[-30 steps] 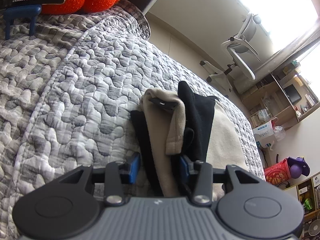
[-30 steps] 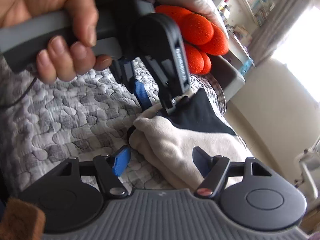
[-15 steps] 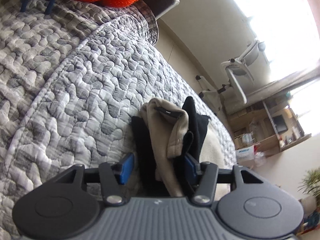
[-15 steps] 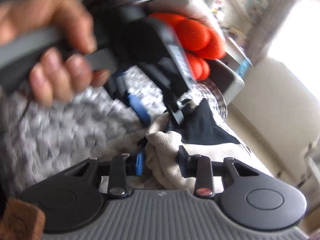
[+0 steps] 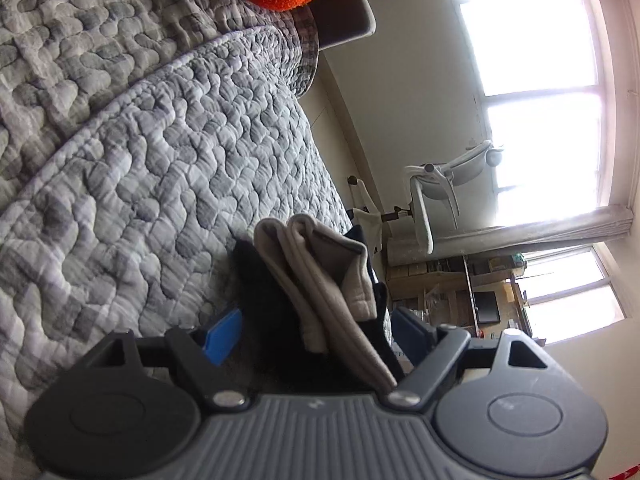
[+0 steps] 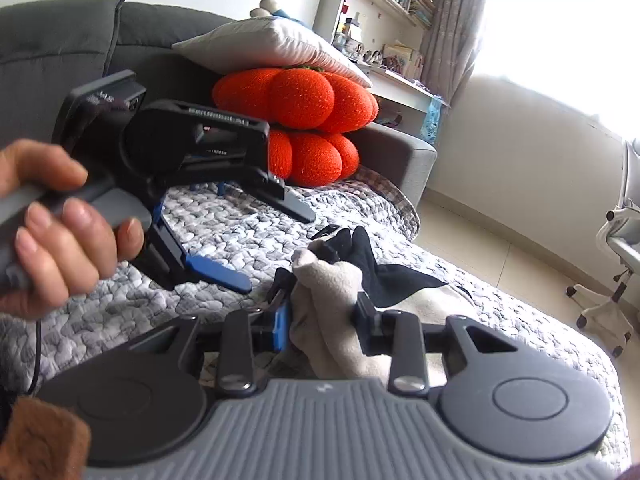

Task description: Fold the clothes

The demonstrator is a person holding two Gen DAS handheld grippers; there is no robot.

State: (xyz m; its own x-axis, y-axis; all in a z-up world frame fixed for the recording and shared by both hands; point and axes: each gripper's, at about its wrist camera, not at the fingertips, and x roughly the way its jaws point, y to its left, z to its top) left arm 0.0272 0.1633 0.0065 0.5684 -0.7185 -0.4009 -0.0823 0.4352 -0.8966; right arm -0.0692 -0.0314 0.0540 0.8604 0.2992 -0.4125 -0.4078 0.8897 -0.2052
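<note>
Right hand-held gripper (image 6: 323, 322): pinching a bunched fold of the beige and black garment (image 6: 328, 280) between its blue pad and its dark pad.
Left hand-held gripper (image 5: 318, 334): its jaws are opening; the garment's folded edge (image 5: 320, 276) stands between the pads, which do not press on it.
Left hand (image 6: 60, 228): wrapped around the grey handle of the left hand-held gripper (image 6: 272, 236), whose fingers sit spread just above the cloth in the right wrist view.
Garment: on the bed, lifted at the gripped end, the rest lying flat on the quilt.
Quilt (image 5: 160, 160): grey and white pebble pattern, covering the bed.
Orange cushions (image 6: 304, 120): stacked at the headboard, under a pale pillow (image 6: 272, 46).
Office chair (image 5: 440, 196): white, on the floor past the bed, before the bright window.
</note>
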